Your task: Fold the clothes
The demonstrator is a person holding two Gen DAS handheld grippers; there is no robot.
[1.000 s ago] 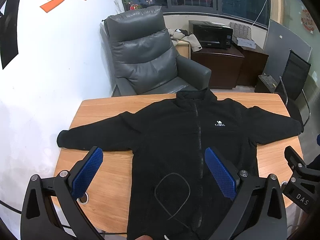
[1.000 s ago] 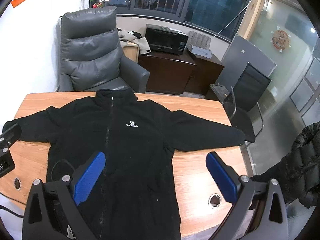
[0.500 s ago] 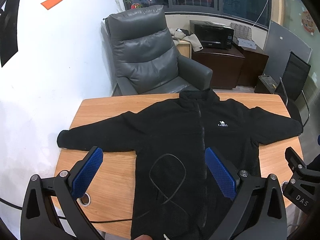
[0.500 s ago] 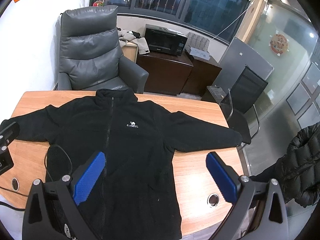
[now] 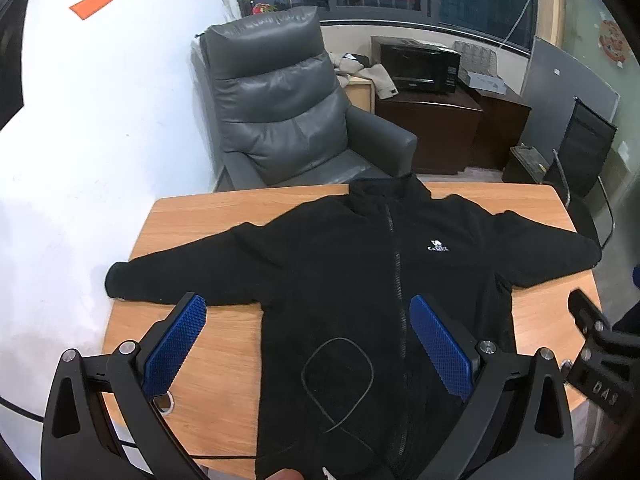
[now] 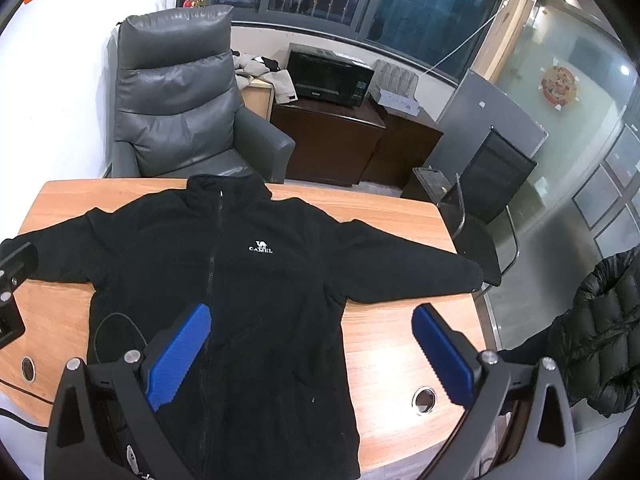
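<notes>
A black fleece jacket [image 5: 360,264] with a white camel logo lies flat and face up on the wooden table [image 5: 224,216], zipped, both sleeves spread out sideways. It also shows in the right wrist view [image 6: 256,280]. My left gripper [image 5: 308,340] is open and empty, held above the jacket's lower left part. My right gripper [image 6: 312,344] is open and empty, held above the jacket's lower right part. A thin black cable loop [image 5: 340,376] lies on the jacket's lower front.
A grey leather armchair [image 5: 276,104] stands behind the table. A dark cabinet with a microwave [image 5: 420,68] is at the back. A black office chair [image 6: 476,208] stands off the table's right end. The table has round cable holes [image 6: 424,400].
Both views have shifted slightly; the jacket has not moved. The cable loop on the jacket's lower front has shifted and changed shape. Both grippers stay open.
</notes>
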